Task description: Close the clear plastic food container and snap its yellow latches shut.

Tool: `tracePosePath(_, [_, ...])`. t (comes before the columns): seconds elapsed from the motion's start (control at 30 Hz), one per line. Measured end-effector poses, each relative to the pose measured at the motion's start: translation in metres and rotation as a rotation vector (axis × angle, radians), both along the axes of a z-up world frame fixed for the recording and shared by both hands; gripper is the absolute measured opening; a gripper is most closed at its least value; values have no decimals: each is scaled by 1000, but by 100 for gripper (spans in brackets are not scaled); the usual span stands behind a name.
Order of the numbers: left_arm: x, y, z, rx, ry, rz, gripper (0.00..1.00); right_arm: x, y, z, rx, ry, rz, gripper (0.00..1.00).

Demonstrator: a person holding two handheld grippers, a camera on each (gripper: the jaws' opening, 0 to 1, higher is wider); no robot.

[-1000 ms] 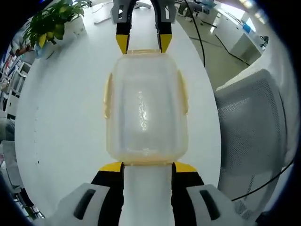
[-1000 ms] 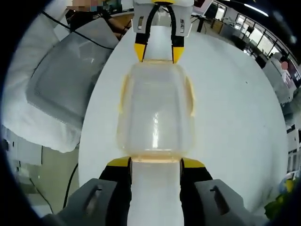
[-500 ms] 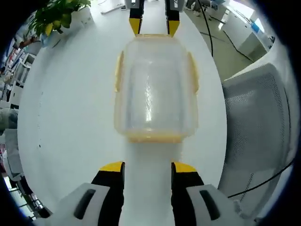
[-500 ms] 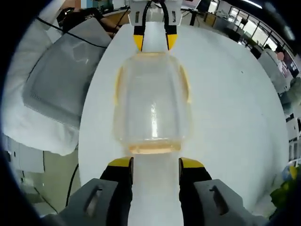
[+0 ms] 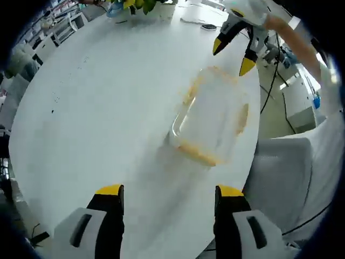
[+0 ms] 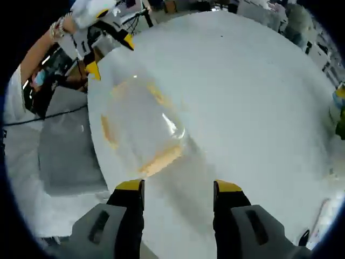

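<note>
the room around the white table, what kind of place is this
Most likely an open-plan office. A big round white table holds the clear container, a grey mesh office chair stands at its edge, a potted plant sits at the far side, and more desks show blurred beyond.

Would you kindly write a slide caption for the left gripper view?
Open left gripper hovering before the clear container on the white table, right gripper beyond.

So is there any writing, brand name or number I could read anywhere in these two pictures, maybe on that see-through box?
None can be read.
The clear container with yellow latches on the white table shows no label, and both views are blurred.
The yellow-tipped fingers show no markings.
</note>
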State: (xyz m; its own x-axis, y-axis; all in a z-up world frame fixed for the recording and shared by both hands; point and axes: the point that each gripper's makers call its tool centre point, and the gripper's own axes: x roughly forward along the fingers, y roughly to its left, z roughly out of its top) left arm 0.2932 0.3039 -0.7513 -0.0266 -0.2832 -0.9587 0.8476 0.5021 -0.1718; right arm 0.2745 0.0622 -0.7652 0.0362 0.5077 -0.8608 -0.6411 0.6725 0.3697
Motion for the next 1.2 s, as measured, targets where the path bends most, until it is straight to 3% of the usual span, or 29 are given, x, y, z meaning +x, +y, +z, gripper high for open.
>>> tracePosePath(0.07, [-5, -7, 2, -43, 57, 101, 61, -1, 6, 7, 58, 56, -67, 36])
tracePosePath(0.1, [-9, -23, 6, -142, 135, 237, 57, 0, 11, 11, 95, 50, -72, 33])
tracePosePath(0.17, [-9, -34, 8, -209, 236, 446, 52, 4, 16, 15, 125, 51, -116, 35])
tracePosePath(0.2, [-6, -38, 8, -245, 254, 500, 52, 5, 17, 14, 128, 62, -144, 38])
tracePosePath(0.33, [-9, -39, 0, -223, 286, 617, 52, 0, 26, 13, 185, 138, -221, 41])
tracePosePath(0.43, [-20, -52, -2, -246, 377, 720, 49, 0, 29, 10, 222, 197, -312, 37])
tracePosePath(0.5, [-17, -62, 1, -299, 394, 758, 46, 2, 25, 5, 219, 210, -352, 36])
tracePosePath(0.57, [-26, -71, 1, -308, 385, 772, 44, 1, 22, 2, 209, 208, -351, 35])
tracePosePath(0.7, [-27, -72, -5, -264, 383, 758, 44, -6, 25, 0, 217, 235, -354, 27])
tracePosePath(0.97, [-14, -64, -18, -212, 403, 758, 41, -14, 33, -12, 191, 265, -334, 20])
tracePosePath(1.07, [-19, -65, -23, -189, 392, 746, 40, -12, 29, -17, 159, 251, -333, 16])
tracePosePath(1.2, [-26, -65, -27, -163, 397, 747, 39, -11, 28, -17, 172, 263, -351, 16])
